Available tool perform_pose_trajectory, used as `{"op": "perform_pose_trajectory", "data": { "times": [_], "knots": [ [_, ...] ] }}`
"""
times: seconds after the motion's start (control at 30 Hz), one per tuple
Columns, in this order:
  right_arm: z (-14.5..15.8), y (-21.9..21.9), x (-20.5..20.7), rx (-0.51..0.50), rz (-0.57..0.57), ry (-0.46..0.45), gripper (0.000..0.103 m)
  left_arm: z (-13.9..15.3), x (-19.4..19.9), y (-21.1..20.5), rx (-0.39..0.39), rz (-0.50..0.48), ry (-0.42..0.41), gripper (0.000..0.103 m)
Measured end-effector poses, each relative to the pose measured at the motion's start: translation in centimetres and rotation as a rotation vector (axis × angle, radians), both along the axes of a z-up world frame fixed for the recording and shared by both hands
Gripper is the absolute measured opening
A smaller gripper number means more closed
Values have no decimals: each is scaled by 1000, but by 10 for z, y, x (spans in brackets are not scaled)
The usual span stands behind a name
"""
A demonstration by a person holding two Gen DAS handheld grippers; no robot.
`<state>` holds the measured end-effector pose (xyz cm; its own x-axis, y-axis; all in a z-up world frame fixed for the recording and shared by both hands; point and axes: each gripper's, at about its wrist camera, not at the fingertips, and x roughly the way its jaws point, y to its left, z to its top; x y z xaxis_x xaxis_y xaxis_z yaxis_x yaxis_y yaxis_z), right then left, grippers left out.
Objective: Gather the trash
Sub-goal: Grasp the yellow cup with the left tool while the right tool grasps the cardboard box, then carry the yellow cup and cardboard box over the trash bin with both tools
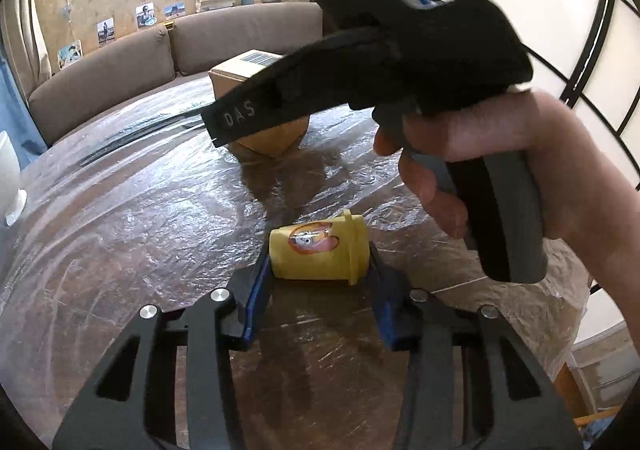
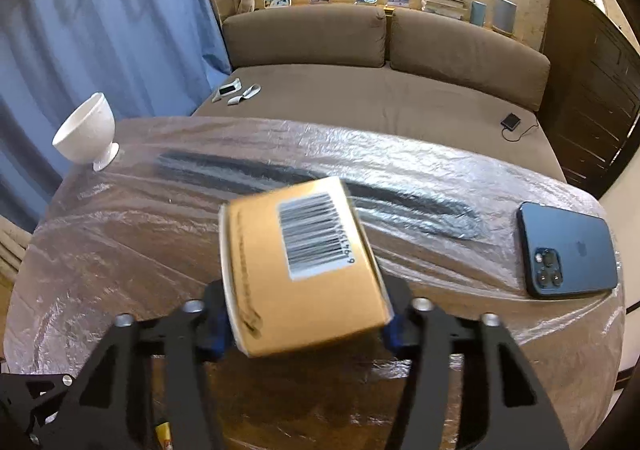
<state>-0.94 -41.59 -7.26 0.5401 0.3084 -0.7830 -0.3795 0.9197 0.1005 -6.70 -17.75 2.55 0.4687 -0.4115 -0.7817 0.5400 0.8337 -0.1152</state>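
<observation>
A small yellow container [image 1: 316, 250] with a cartoon sticker lies on its side on the film-covered table [image 1: 140, 210]. My left gripper [image 1: 319, 270] is shut on it, blue pads pressing its base and its cap end. A cardboard box [image 2: 304, 250] with a barcode label sits tilted between the fingers of my right gripper [image 2: 306, 290], which is shut on its sides. In the left wrist view the same box [image 1: 268, 138] shows farther back, partly hidden by the right gripper's black finger [image 1: 240, 118] and the person's hand [image 1: 480, 154] on its handle.
A dark blue phone [image 2: 568, 250] lies face down near the table's right edge. A white footed cup [image 2: 86, 134] stands at the far left corner. A brown sofa [image 2: 360, 98] with small items on it lies beyond the table.
</observation>
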Motion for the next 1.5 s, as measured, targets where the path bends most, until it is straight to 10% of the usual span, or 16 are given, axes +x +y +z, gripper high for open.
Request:
{"op": "perform_pose_trajectory", "data": {
  "times": [0.67, 1.5],
  "knots": [
    [34, -34, -50, 78, -78, -89, 50, 11, -28, 23, -39, 26, -38, 45],
    [17, -32, -211, 140, -19, -29, 50, 23, -90, 84, -71, 158, -33, 45]
  ]
}}
